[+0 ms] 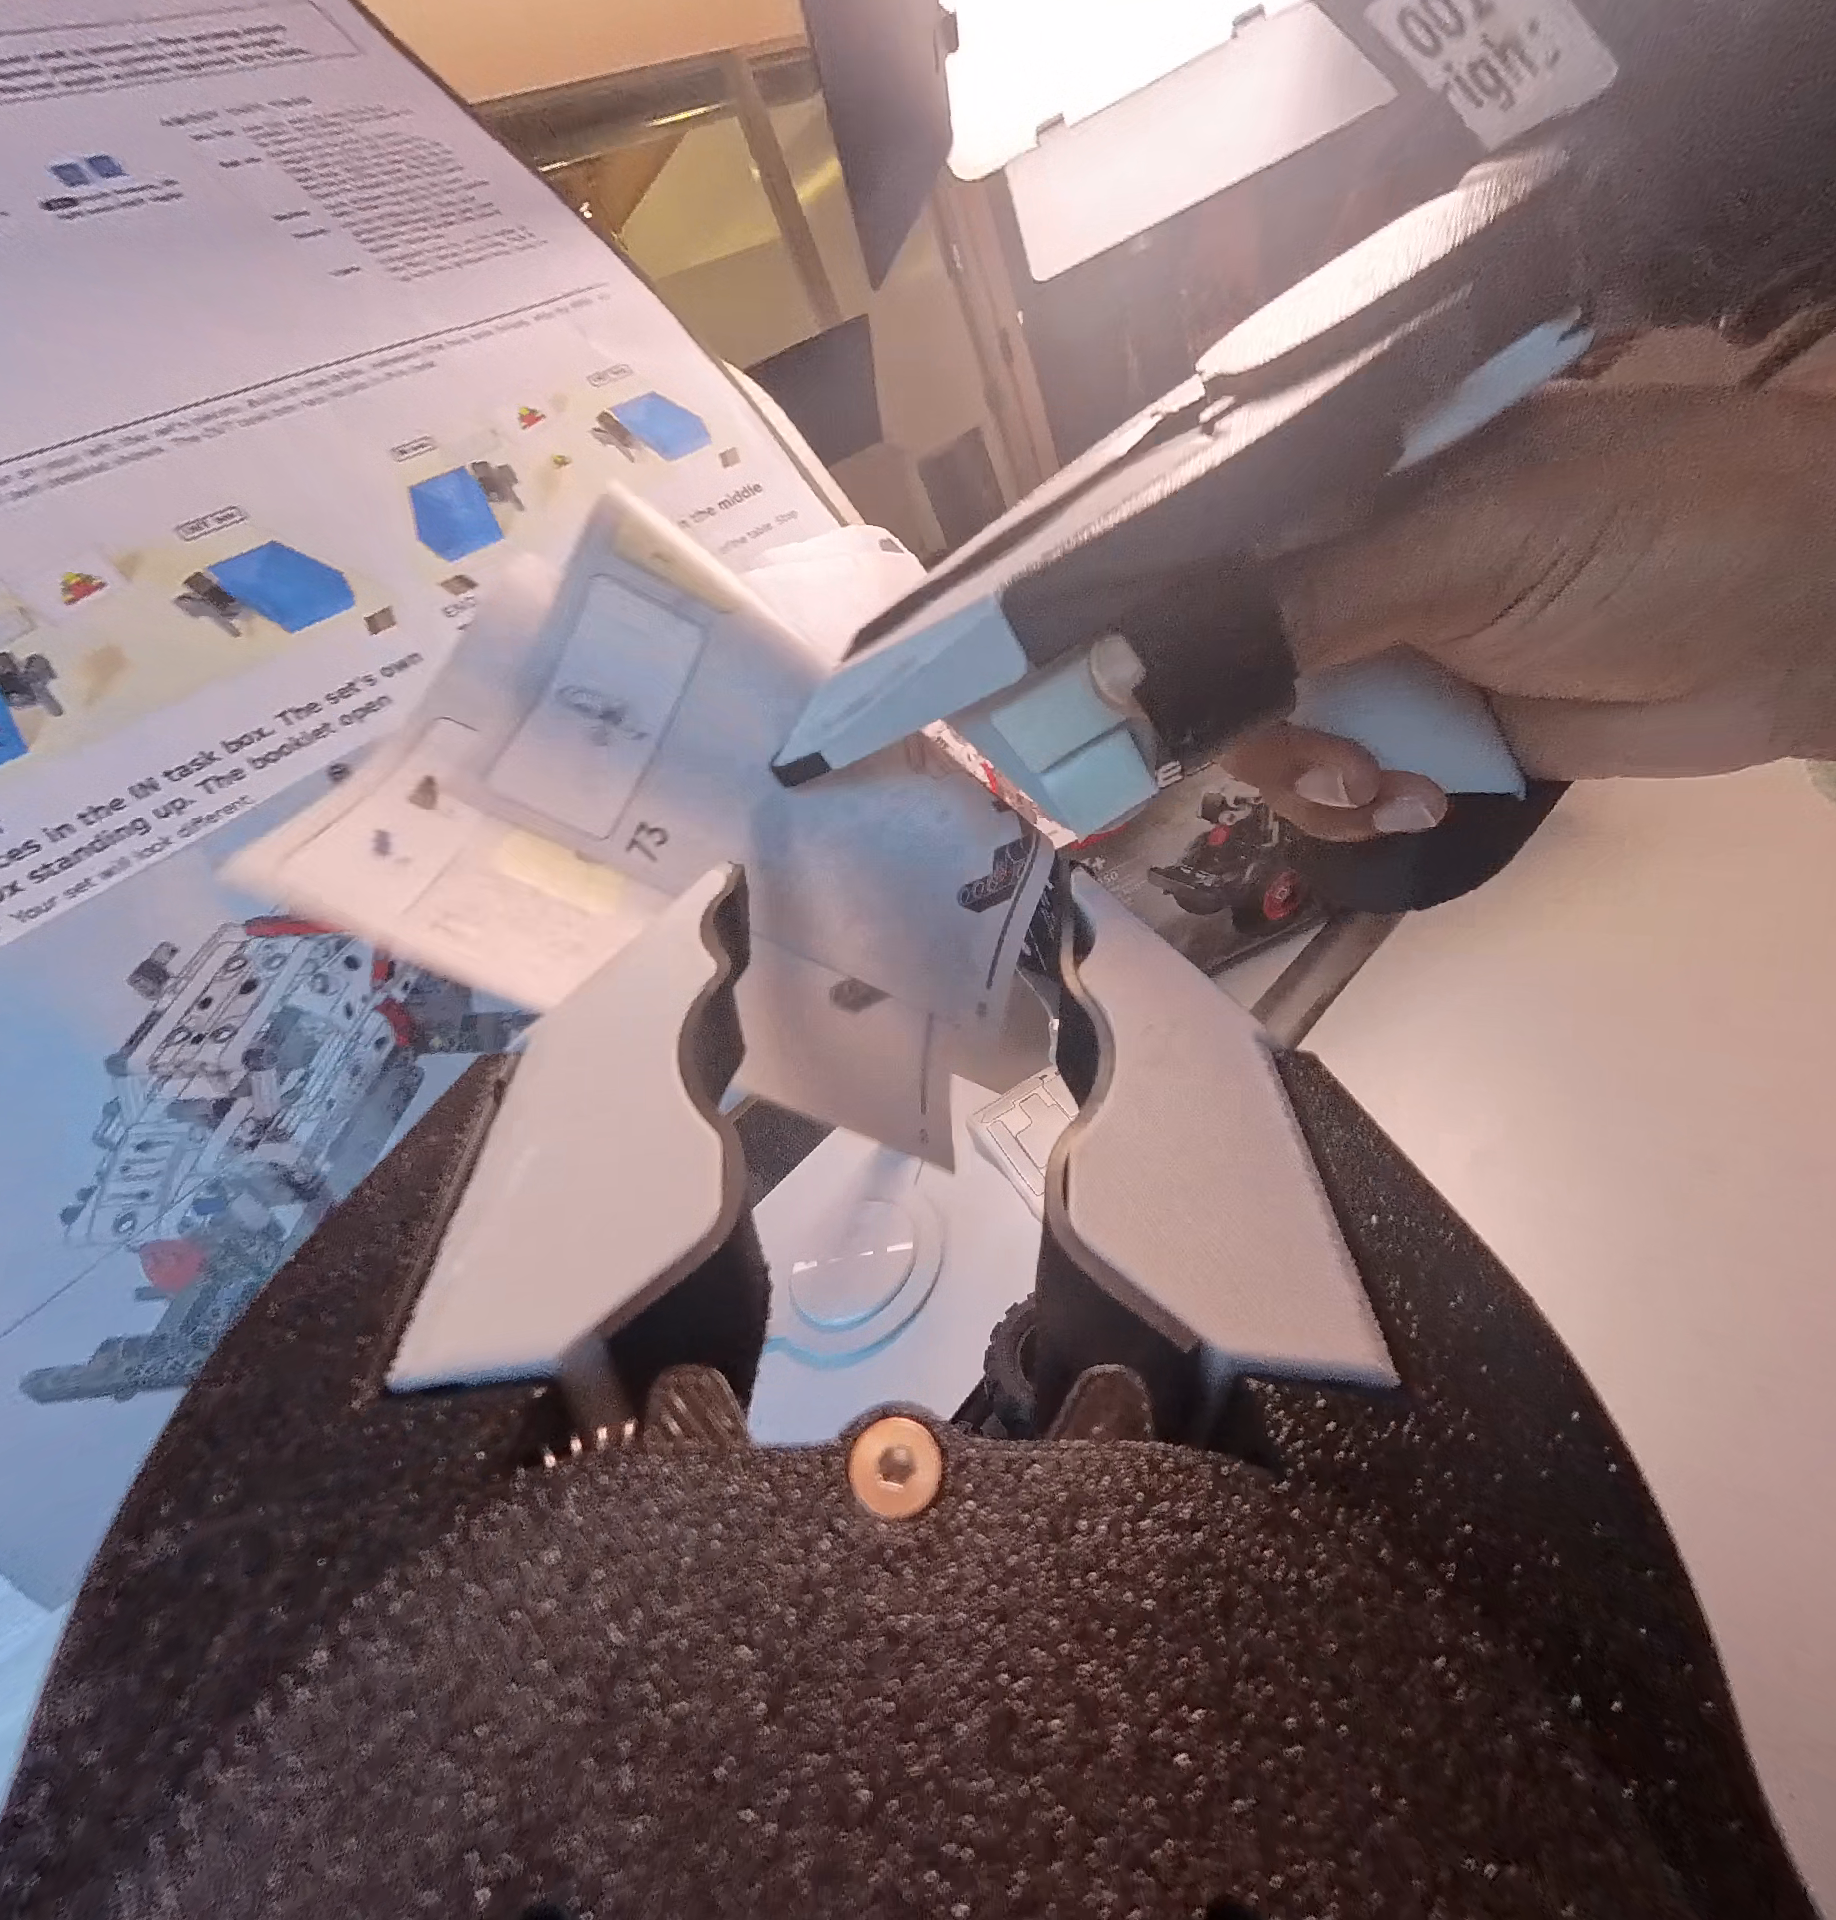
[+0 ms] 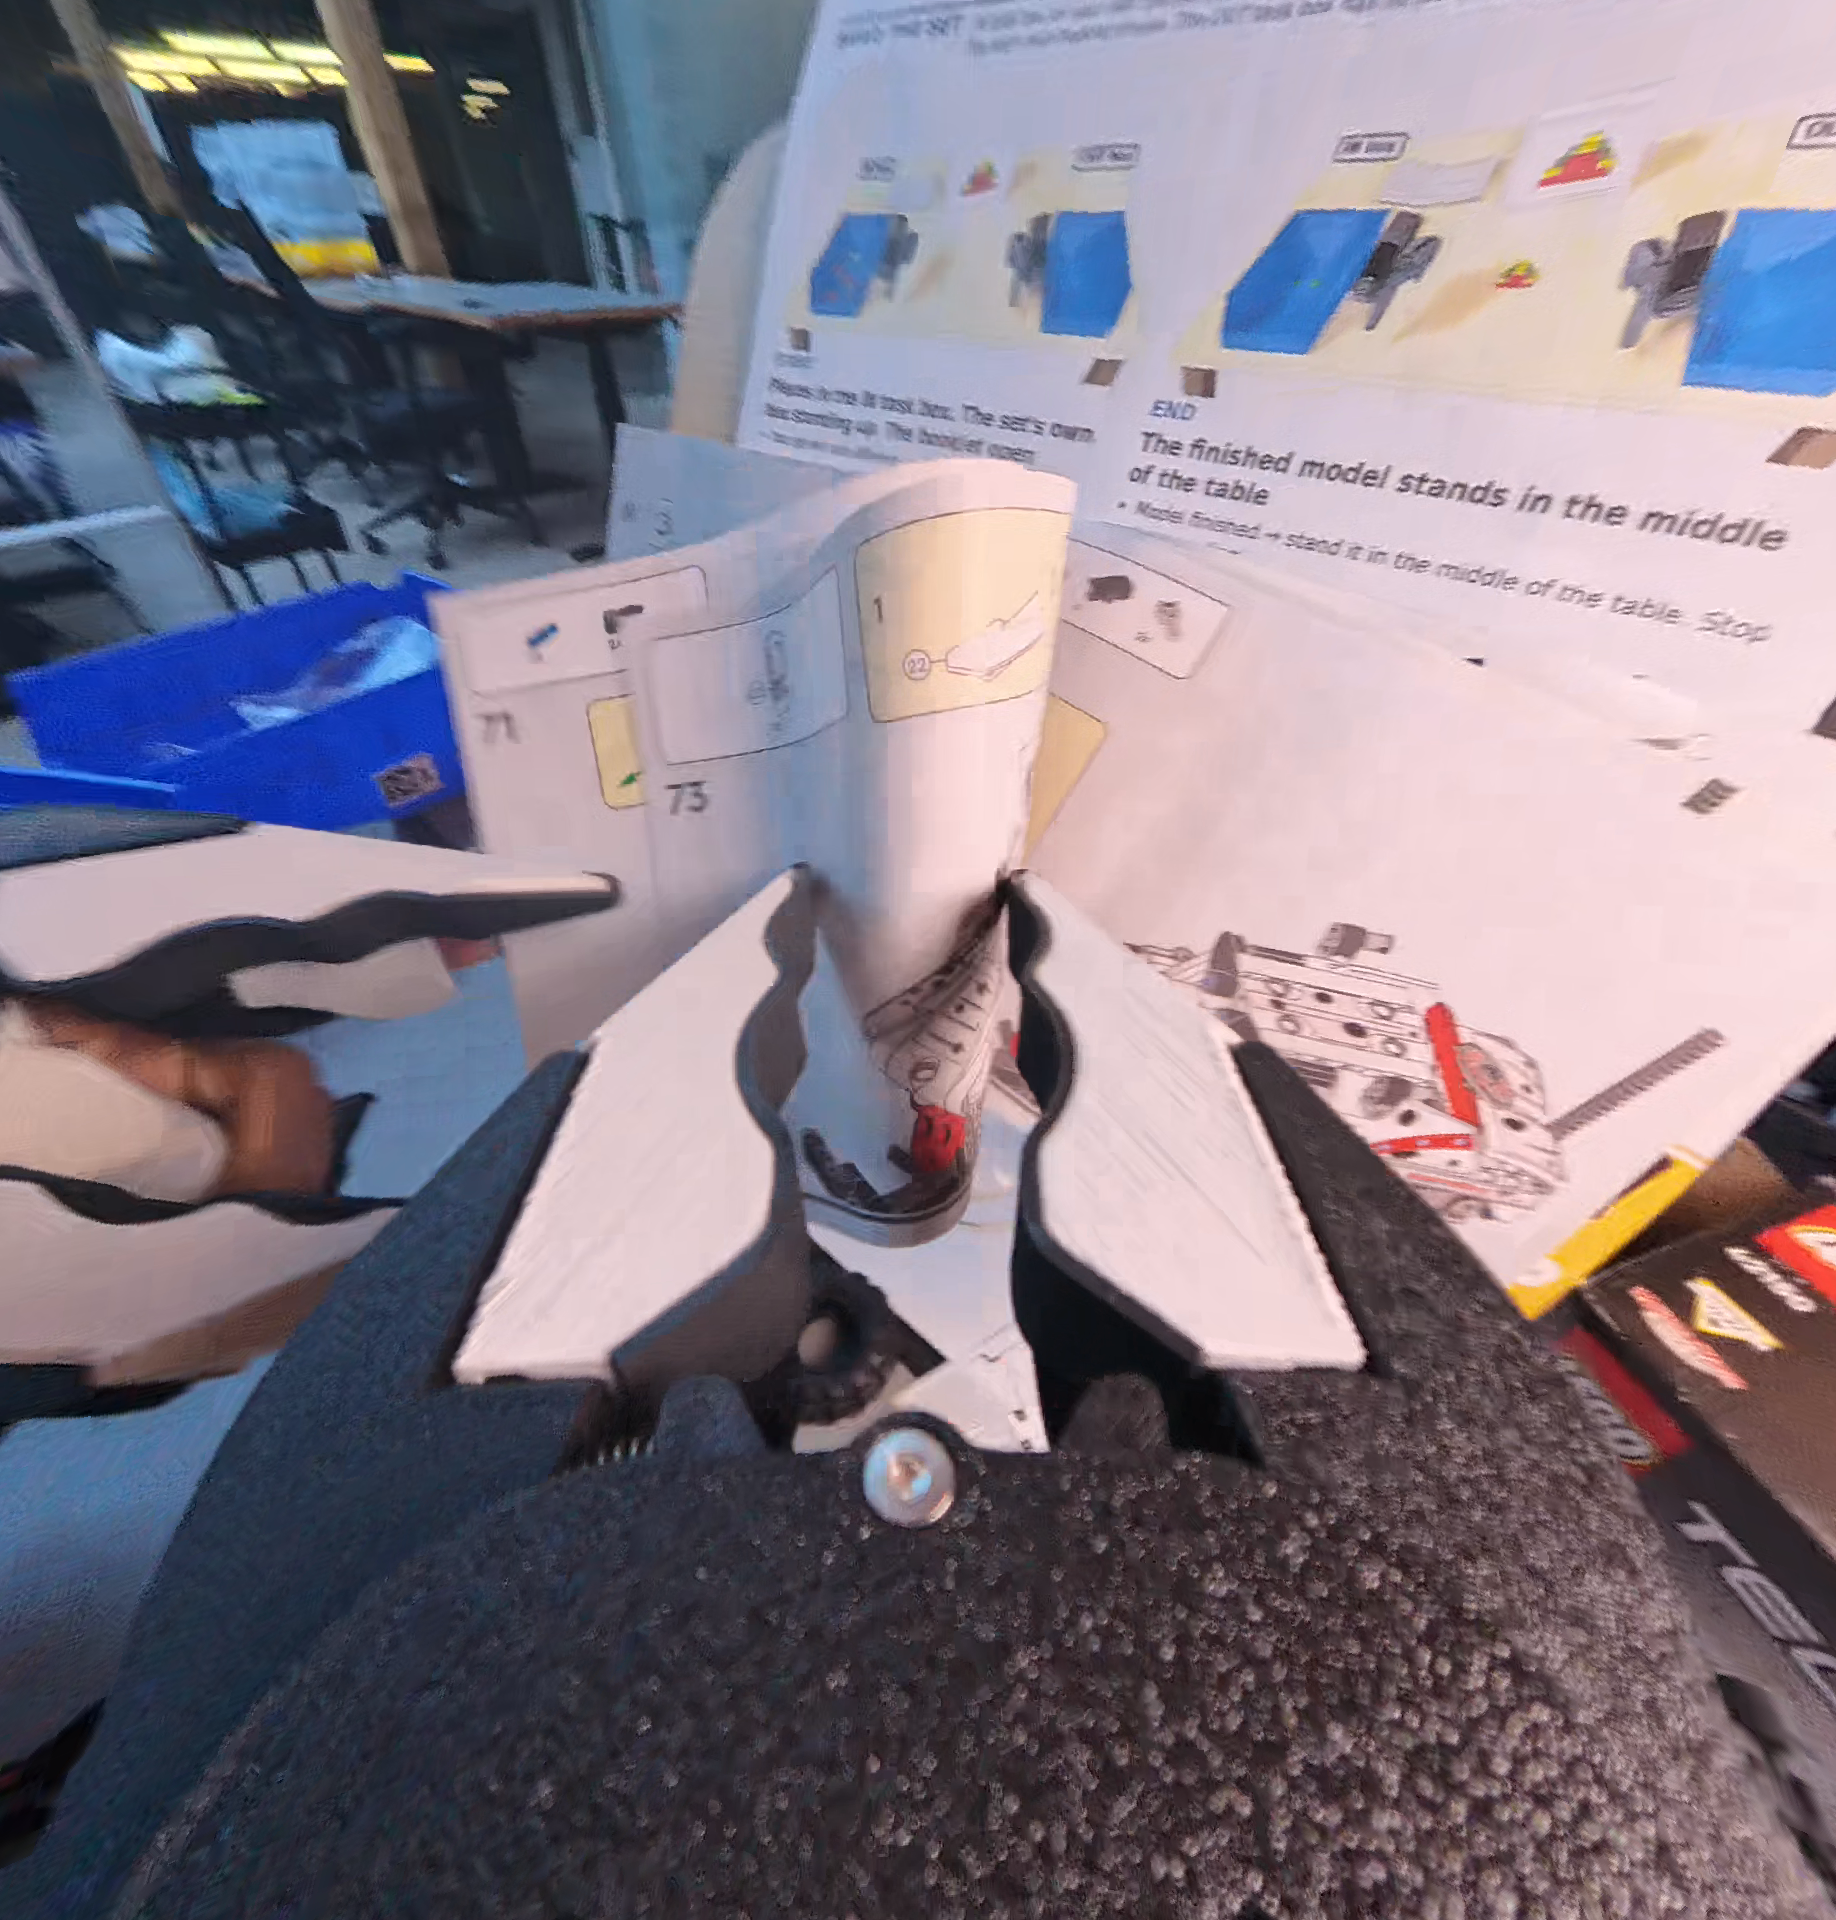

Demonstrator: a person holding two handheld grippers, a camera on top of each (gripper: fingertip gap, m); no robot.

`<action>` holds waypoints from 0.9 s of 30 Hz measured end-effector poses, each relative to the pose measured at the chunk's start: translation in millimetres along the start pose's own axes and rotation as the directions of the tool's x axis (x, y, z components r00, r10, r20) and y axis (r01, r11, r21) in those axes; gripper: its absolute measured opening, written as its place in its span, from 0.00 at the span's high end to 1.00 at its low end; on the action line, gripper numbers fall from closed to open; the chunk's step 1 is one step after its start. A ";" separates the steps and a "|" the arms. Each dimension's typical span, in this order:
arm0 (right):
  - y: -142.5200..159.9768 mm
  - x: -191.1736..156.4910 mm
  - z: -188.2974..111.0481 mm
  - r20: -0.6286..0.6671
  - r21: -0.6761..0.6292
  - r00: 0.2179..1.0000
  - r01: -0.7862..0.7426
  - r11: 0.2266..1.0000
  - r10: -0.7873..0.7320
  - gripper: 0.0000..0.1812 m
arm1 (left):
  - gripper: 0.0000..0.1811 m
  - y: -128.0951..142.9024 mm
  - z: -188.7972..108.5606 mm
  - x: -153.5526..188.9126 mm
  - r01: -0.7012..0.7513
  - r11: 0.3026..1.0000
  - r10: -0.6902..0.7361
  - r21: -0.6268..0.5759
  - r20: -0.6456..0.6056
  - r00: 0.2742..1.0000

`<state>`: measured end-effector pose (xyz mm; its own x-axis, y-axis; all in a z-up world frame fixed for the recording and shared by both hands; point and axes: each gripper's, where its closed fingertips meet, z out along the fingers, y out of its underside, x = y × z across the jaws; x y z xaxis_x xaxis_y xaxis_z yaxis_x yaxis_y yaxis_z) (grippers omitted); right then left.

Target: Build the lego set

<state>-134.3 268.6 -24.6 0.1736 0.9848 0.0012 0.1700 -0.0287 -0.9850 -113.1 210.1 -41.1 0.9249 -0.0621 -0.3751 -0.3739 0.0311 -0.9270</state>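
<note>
Two claws work at the instruction booklet, propped before the printed sheet. Right claw pinches a curled page; left claw gapes wide, the booklet's pages loose between its fingers.

Booklet is held up between the fingers of the right tool, pages fanned. Printed sheet stands behind the booklet. Bin sits left of the booklet, farther back. Left tool is positioned left of the booklet. Set box lies on the table at right.
</note>
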 end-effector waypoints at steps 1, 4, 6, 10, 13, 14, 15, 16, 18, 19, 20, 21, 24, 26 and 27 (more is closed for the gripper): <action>1.9 4.2 3.1 -0.012 -0.007 1.000 0.020 1.000 -0.020 0.87 | 0.70 -0.4 -5.6 -8.7 0.033 0.999 -0.034 0.015 0.021 0.999; 6.2 11.4 2.0 -0.019 0.004 1.000 0.016 1.000 -0.016 0.92 | 0.70 6.2 -20.1 -42.7 0.210 0.976 -0.214 0.057 0.065 0.975; 7.7 18.2 -0.6 -0.039 0.026 0.999 0.019 0.999 -0.018 0.94 | 0.67 21.5 -20.1 -62.8 0.369 0.929 -0.371 0.042 0.067 0.926; 1.6 17.2 -2.3 0.032 0.082 0.998 -0.057 0.995 0.054 0.95 | 0.58 37.1 -0.2 -65.5 0.633 0.774 -0.632 -0.022 -0.088 0.770; -3.8 4.1 -2.0 0.148 0.098 0.983 -0.121 0.988 0.105 0.96 | 0.57 35.1 16.3 -65.1 0.689 0.724 -0.685 -0.042 -0.168 0.709; -5.6 1.7 -2.4 0.176 0.106 0.977 -0.139 0.985 0.119 0.96 | 0.57 34.1 21.0 -67.8 0.688 0.724 -0.683 -0.038 -0.171 0.710; -8.0 0.8 -3.3 0.208 0.117 0.967 -0.172 0.978 0.145 0.97 | 0.58 31.8 25.2 -69.9 0.687 0.725 -0.681 -0.033 -0.184 0.709; -10.2 0.4 -4.5 0.245 0.124 0.953 -0.215 0.969 0.180 0.98 | 0.59 29.6 28.7 -69.8 0.697 0.716 -0.688 -0.041 -0.207 0.695; -11.9 0.5 -6.7 0.318 0.117 0.916 -0.293 0.949 0.244 0.98 | 0.67 20.8 31.6 -61.5 0.745 0.662 -0.726 -0.079 -0.315 0.611; -10.8 3.9 -6.4 0.326 0.113 0.907 -0.317 0.942 0.266 0.98 | 0.74 15.2 30.3 -56.3 0.766 0.635 -0.737 -0.100 -0.374 0.563; -8.5 8.7 -5.7 0.318 0.111 0.906 -0.326 0.939 0.278 0.98 | 0.84 10.2 27.2 -53.6 0.774 0.624 -0.735 -0.107 -0.417 0.535; -6.5 13.2 -5.5 0.308 0.113 0.909 -0.328 0.938 0.281 0.98 | 0.93 6.3 23.1 -54.6 0.776 0.623 -0.727 -0.097 -0.437 0.529; -2.0 35.0 -7.7 0.225 0.126 0.936 -0.304 0.944 0.272 0.97 | 1.00 9.8 10.8 -80.1 0.750 0.661 -0.713 -0.041 -0.347 0.609; 4.0 68.2 -9.7 0.048 0.127 0.975 -0.221 0.967 0.217 0.95 | 1.00 16.6 0.5 -106.5 0.711 0.703 -0.691 -0.016 -0.247 0.679; 8.2 93.0 -13.7 -0.104 0.115 0.981 -0.149 0.982 0.161 0.94 | 1.00 18.9 -5.0 -119.3 0.702 0.712 -0.688 -0.010 -0.208 0.695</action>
<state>-103.4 357.6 -30.2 0.2990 0.9440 -0.1398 0.0290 -0.1554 -0.9874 -230.8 213.1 -13.9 0.8858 -0.2722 0.3758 0.3822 -0.0316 -0.9236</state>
